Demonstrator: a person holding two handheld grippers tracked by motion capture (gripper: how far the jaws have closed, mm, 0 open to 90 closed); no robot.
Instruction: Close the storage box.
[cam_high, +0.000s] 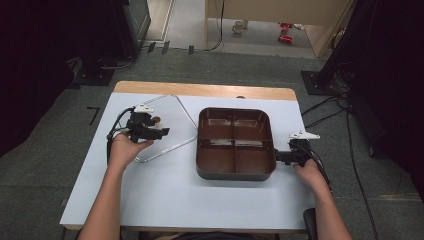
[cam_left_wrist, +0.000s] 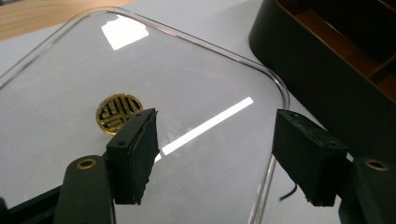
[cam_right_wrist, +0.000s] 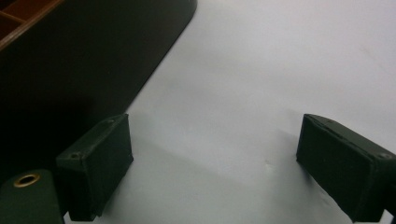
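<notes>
Looks like the lidding step: the clear plastic lid with rounded corners lies flat on the white table, just left of the dark brown four-compartment tray. The left gripper hovers over the lid, jaws apart, nothing held. The right gripper waits released by the tray's right wall. Next move probably needs pinching a lid edge. The left gripper view reveals a gold round sticker on the lid.
</notes>
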